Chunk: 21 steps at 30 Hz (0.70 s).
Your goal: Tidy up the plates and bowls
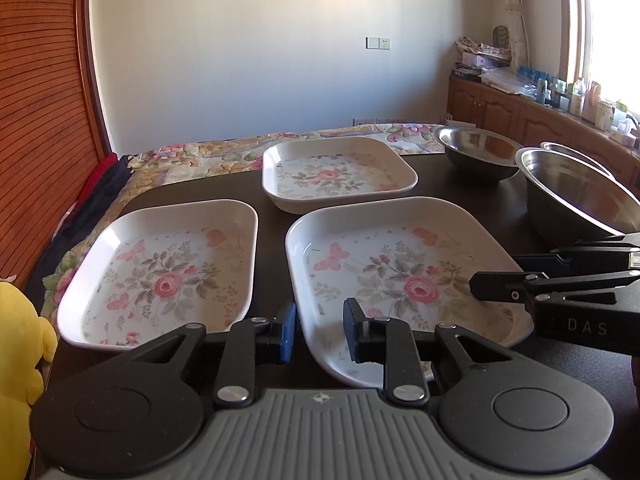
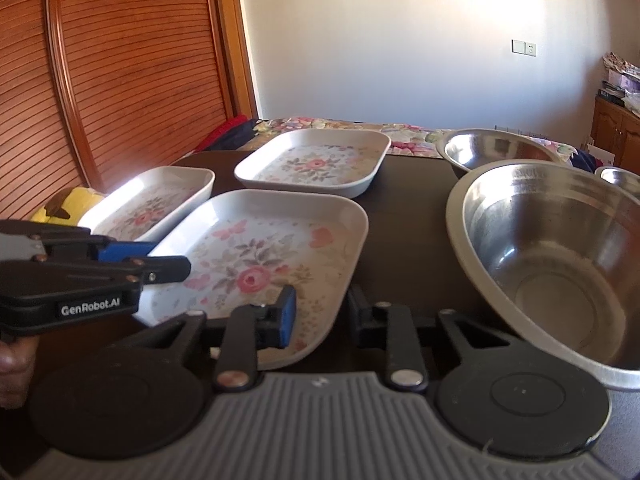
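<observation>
A dark table (image 1: 272, 208) carries the dishes. The largest floral plate (image 1: 400, 272) lies near and central, with a second floral plate (image 1: 160, 268) just to its left and a smaller floral plate (image 1: 336, 172) farther back. Right of them stands a big steel bowl (image 2: 560, 256), a second steel bowl (image 2: 492, 148) behind it, and the rim of a third bowl (image 2: 620, 178) at the far right. The left gripper (image 1: 320, 330) hovers with its fingers spread on either side of the large plate's near-left rim, not pinching it. The right gripper (image 2: 320, 312) is also spread, its fingers either side of that plate's near-right corner, holding nothing.
</observation>
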Each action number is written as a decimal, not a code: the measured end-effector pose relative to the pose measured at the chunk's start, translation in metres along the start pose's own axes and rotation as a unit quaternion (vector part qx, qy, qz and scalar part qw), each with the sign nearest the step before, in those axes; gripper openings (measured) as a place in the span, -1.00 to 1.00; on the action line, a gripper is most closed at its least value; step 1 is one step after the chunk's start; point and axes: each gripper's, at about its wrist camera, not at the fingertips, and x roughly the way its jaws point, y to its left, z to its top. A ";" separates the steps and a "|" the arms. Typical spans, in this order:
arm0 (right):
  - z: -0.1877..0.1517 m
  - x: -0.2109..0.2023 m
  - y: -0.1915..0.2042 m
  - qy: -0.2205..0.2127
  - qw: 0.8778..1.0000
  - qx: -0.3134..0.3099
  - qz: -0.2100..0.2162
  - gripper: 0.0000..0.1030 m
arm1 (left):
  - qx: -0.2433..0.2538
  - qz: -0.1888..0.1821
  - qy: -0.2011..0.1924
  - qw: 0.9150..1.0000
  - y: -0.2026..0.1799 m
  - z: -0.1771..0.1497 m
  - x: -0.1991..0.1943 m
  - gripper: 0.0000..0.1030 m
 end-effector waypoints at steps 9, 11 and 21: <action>-0.005 -0.014 -0.004 -0.010 1.000 0.010 0.011 -0.51 | -0.007 -0.006 -0.005 1.000 -0.004 -0.007 -0.020 -0.52; -0.008 -0.017 -0.005 -0.011 1.000 0.013 0.014 -0.52 | -0.009 -0.007 -0.006 1.000 -0.006 -0.010 -0.025 -0.52; -0.020 -0.040 -0.002 -0.024 0.999 0.017 0.026 -0.54 | -0.015 -0.006 -0.020 1.000 -0.015 -0.024 -0.055 -0.52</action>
